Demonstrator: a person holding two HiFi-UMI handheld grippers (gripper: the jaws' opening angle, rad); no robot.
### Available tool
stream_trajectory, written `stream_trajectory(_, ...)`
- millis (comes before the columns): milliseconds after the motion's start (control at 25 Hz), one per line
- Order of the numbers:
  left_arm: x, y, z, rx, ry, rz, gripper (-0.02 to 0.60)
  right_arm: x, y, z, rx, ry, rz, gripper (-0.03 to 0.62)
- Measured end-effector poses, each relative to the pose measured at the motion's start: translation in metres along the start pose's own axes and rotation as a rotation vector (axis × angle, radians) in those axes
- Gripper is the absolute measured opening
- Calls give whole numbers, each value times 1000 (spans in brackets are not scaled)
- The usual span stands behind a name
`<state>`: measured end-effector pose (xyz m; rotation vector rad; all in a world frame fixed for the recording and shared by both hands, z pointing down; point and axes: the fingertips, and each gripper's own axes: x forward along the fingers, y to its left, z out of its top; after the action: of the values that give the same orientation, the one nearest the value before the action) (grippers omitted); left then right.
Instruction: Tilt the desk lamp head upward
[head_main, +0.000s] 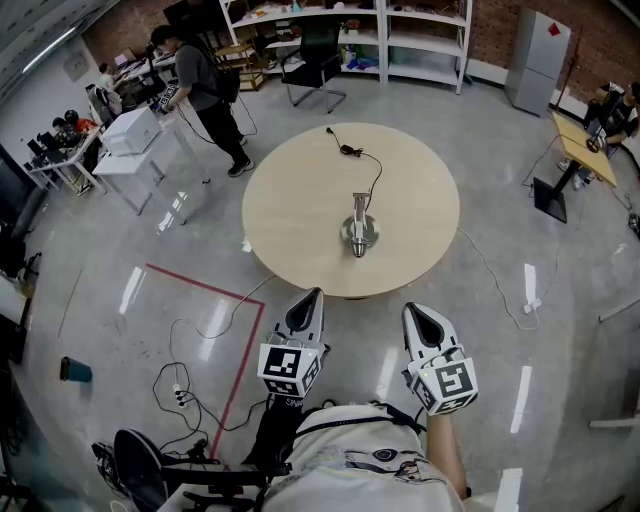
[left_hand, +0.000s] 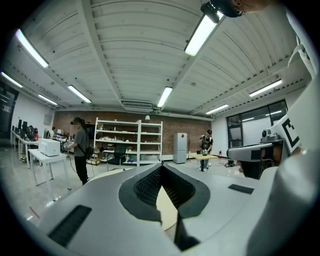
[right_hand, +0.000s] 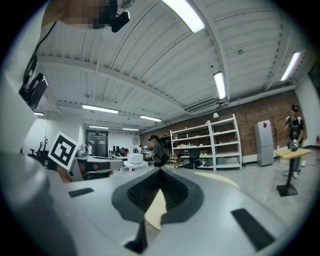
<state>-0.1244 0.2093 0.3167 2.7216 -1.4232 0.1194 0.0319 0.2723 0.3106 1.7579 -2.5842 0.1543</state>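
Your left hand-held gripper (head_main: 316, 296) and right hand-held gripper (head_main: 412, 310) both sit closed and empty, well short of the lamp (head_main: 359, 232) at the middle of the round desk (head_main: 290, 215), so step closer, open one, and brace it low while tipping its top upward.

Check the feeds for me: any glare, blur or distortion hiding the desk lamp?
Head view: fisheye-bent edges, light streaks glaring on the floor, desk lamp sharp. Left gripper view: dark vignette, ceiling tube blown out, no lamp visible. Right gripper view: same vignette, no lamp visible.
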Motion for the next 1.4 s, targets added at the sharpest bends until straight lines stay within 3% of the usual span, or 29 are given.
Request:
stream_trajectory(560, 18, -38, -34, -43, 72, 6, 2, -11, -6, -31, 26, 75, 121, 3)
stream_trajectory(800, 31, -33, -47, -51, 105, 31, 2, -2, -18, -44, 54, 104, 135, 3)
stream_trajectory(1080, 73, -2, -68, -71, 131, 28, 2, 37, -31, -57, 46, 126, 136, 3)
stream_trajectory(1400, 175, 72, -87, -95, 185, -12, 2, 131, -64, -59, 39, 169, 86, 3)
